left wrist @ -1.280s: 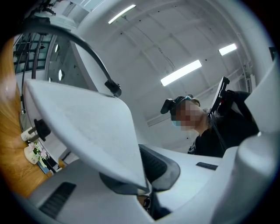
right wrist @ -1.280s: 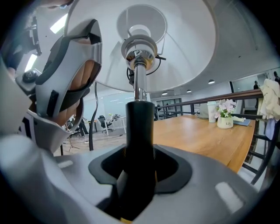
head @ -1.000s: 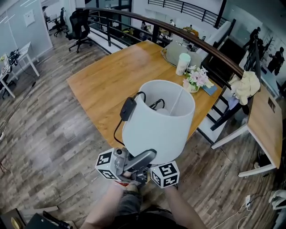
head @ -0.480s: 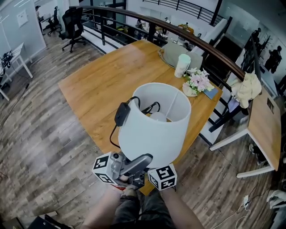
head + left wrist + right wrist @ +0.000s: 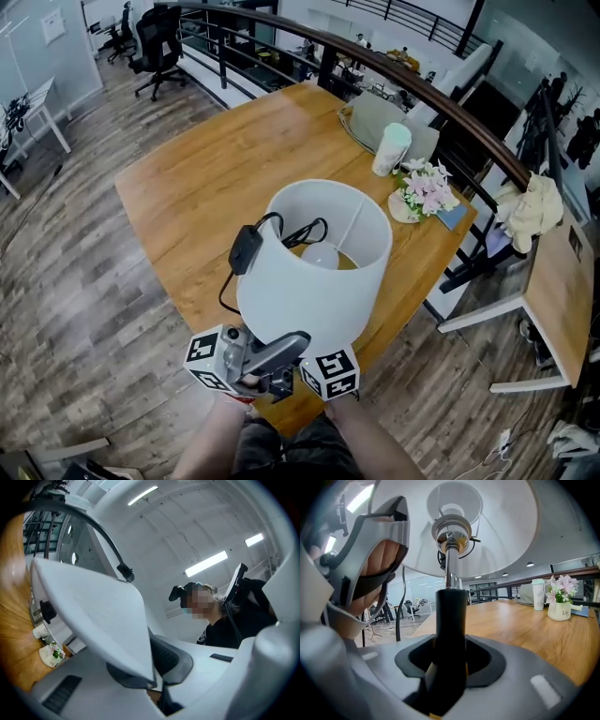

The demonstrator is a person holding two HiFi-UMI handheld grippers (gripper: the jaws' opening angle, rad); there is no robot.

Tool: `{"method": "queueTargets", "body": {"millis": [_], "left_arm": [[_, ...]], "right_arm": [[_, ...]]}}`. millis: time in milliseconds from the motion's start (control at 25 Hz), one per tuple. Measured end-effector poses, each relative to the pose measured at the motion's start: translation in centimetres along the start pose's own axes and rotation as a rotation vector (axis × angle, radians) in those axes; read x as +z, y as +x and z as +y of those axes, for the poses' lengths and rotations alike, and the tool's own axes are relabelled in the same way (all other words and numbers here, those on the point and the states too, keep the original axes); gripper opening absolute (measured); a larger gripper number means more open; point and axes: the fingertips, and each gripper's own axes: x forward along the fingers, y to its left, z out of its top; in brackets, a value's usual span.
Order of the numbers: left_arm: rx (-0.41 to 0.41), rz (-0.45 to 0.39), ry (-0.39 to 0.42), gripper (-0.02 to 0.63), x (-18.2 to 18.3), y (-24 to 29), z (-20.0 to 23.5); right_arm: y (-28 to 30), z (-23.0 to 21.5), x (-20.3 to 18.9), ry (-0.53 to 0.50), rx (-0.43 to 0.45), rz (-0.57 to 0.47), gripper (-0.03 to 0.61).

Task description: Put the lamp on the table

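Firmly right claw (image 5: pixel 450 667) clamped on lamp stem (image 5: pixel 451 616); left claw (image 5: pixel 152 679) pinching lampshade (image 5: pixel 93 616) rim.

The lamp (image 5: pixel 300 291) has a white drum shade with the bulb showing inside and a black cord (image 5: pixel 242 251) draped over its rim. It is upright in the air above the wooden table's (image 5: pixel 216 178) near edge, its black stem clamped in the right gripper (image 5: pixel 450 663).

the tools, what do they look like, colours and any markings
The left tool and right tool are light grey moulded plastic with dark curved pads at the jaws. Each carries a white cube printed with black square markers. No sleeves show.
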Motion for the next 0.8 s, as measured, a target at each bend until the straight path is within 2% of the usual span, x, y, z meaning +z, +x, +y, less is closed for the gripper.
{"method": "queueTargets", "body": {"millis": [440, 800], "left_arm": [[0.052, -0.058, 0.027, 0.000, 2.5, -0.6, 5.8], [0.064, -0.075, 0.036, 0.000, 3.4, -1.1, 8.0]], "right_arm": [[4.5, -2.9, 1.2, -0.024, 0.046, 0.021, 0.187], [6.7, -4.2, 1.1, -0.044, 0.059, 0.024, 0.187]]}}
